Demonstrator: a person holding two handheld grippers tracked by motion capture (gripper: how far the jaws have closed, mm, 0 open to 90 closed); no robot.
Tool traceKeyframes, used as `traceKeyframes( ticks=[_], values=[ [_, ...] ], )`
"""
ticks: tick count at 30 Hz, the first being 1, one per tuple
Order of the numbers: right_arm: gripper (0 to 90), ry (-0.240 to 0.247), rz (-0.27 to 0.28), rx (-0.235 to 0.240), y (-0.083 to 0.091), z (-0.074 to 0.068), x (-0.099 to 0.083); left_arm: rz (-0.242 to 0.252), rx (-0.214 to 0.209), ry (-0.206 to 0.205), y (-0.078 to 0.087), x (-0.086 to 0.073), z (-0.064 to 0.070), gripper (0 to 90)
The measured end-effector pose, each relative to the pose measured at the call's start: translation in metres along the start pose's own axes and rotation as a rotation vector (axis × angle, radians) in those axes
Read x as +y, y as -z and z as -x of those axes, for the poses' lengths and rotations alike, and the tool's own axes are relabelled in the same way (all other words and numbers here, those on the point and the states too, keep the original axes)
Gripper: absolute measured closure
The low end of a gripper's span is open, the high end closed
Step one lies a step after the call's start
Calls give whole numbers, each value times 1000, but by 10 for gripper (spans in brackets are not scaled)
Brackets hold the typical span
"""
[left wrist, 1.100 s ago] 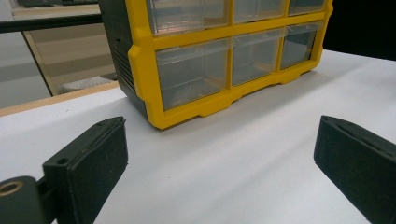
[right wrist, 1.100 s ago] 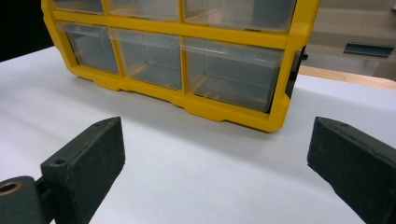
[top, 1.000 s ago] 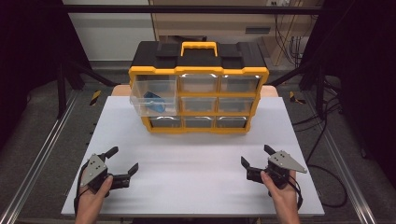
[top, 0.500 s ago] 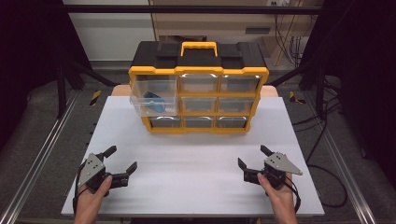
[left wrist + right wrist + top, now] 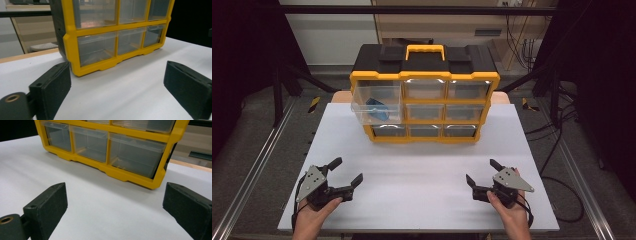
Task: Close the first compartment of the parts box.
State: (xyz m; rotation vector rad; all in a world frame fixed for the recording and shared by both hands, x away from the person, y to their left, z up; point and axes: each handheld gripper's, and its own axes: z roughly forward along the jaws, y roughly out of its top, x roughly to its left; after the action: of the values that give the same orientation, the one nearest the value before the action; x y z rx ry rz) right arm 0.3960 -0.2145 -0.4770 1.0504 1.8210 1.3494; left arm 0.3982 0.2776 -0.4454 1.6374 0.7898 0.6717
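1. The left gripper (image 5: 346,171) is being held with its jaws spread wide; nothing is being gripped or touched, and it is being kept low over the near left part of the white table (image 5: 422,165).
2. The right gripper (image 5: 483,172) is likewise being held wide open and empty, near the table's front right edge, well apart from the left one.
3. The drawer cabinet (image 5: 424,95) is being left standing upright at the far middle of the table, well apart from both grippers.
4. In the high view, the top-left drawer (image 5: 376,102) is being shown pulled out, with a blue object (image 5: 375,107) lying inside it, and a yellow handle (image 5: 425,50) is being shown on the black top.
5. In the left gripper view, the cabinet's lower left corner (image 5: 75,70) is being shown close up between the two black jaws; in the right gripper view, its lower right corner (image 5: 157,183) is being shown.
6. The frame is being seen as glossy yellow plastic, the drawers as clear boxy plastic, the jaw pads as matte black blocks, and the table as smooth.
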Motion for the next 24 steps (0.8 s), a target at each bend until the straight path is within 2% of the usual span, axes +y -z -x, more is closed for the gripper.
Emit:
traceKeyframes(
  ticks=[4, 6, 10, 14, 20, 24],
  values=[
    [50, -28, -3, -8, 1, 2, -2, -12, 42, -6, -3, 11, 11, 150],
    [49, -38, -6, -10, 0, 4, -1, -27, 29, -3, -6, 17, 16, 201],
    [50, -56, 0, -17, 2, 7, -2, -30, 47, 3, -16, 36, 25, 342],
    [51, -75, 2, -29, 3, 9, -2, -36, 77, -20, -26, 53, 31, 429],
    [50, -73, 4, -27, 3, 9, -2, -9, 80, 41, -40, 73, 32, 633],
    [51, -70, 2, -23, 3, 8, -2, 5, 71, 47, -45, 84, 31, 771]
  ],
)
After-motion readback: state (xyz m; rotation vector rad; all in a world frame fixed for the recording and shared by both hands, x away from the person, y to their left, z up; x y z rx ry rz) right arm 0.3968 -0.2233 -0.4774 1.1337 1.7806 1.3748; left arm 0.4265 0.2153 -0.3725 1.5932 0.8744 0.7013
